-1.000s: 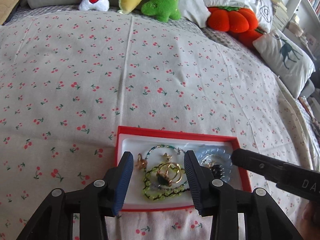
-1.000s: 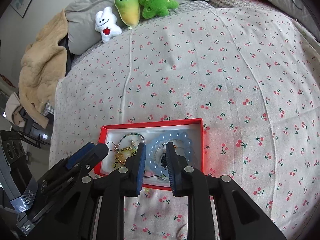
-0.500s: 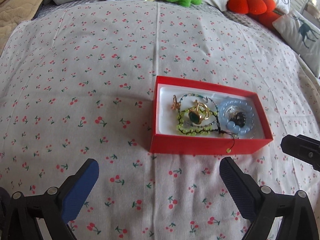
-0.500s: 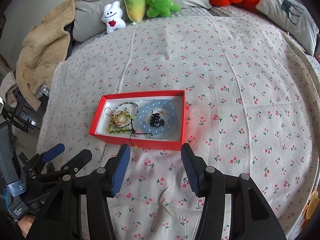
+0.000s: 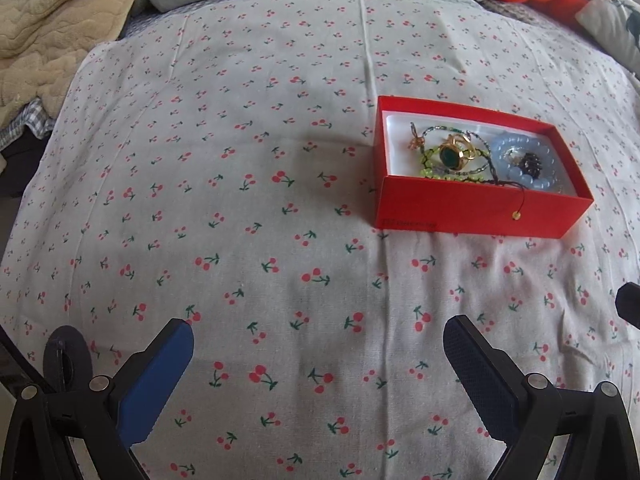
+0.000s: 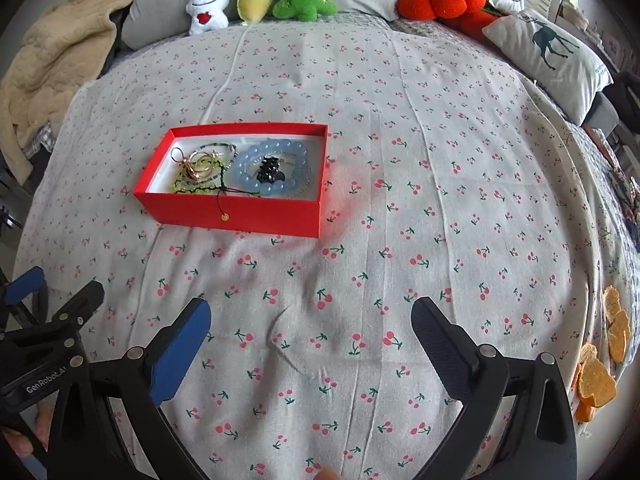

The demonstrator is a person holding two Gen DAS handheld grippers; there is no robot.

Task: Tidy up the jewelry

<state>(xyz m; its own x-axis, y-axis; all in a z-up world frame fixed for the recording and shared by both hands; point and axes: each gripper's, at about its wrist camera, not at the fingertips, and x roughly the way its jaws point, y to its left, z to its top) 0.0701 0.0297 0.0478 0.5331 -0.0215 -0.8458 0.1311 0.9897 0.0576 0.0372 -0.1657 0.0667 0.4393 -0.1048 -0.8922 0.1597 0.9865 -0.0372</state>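
Hovering: left gripper (image 5: 318, 354), right gripper (image 6: 310, 332), jaws just opened wide, nothing between.
Box: shallow red cardboard jewelry box (image 6: 240, 212), jewelry inside.
Advice: tuck in dangling black cord (image 6: 219, 204).

A red box (image 6: 240, 212) with a white inside sits on a cherry-print sheet (image 6: 400, 240).
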